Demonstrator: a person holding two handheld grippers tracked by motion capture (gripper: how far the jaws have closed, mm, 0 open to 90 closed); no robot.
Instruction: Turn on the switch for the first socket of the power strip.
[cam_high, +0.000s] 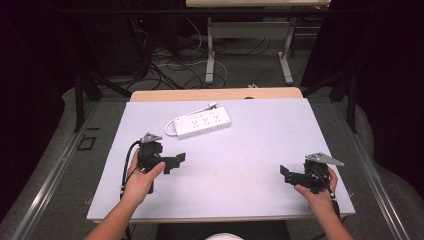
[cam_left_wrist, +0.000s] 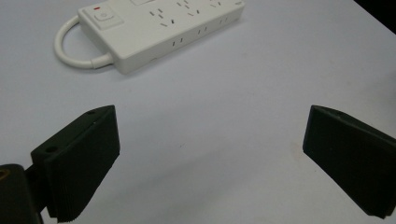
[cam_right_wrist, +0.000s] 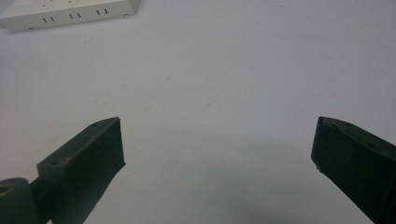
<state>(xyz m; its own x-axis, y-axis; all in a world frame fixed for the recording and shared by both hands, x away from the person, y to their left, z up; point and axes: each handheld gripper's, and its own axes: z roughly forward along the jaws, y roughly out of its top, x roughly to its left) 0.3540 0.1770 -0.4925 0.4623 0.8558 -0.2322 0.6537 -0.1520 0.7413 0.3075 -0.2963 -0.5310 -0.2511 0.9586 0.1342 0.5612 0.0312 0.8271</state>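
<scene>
**Power strip at rest, both tongs released**

The white plastic multi-socket power strip lies flat on the pale grey worktop, in the far-left part of the surface, its long axis slightly angled. A short white cable loops from its switch end, where a rocker switch with a red mark is visible in the left gripper view.

The black left tongs, held in the person's left hand, sit near the strip on its near side, not touching it. The jaws stand wide apart with nothing between them.

The black right tongs, held in the right hand, sit well apart from the strip at the near-right of the worktop. These jaws are likewise spread wide and empty; the right gripper view shows an edge of the strip at its upper left.
</scene>
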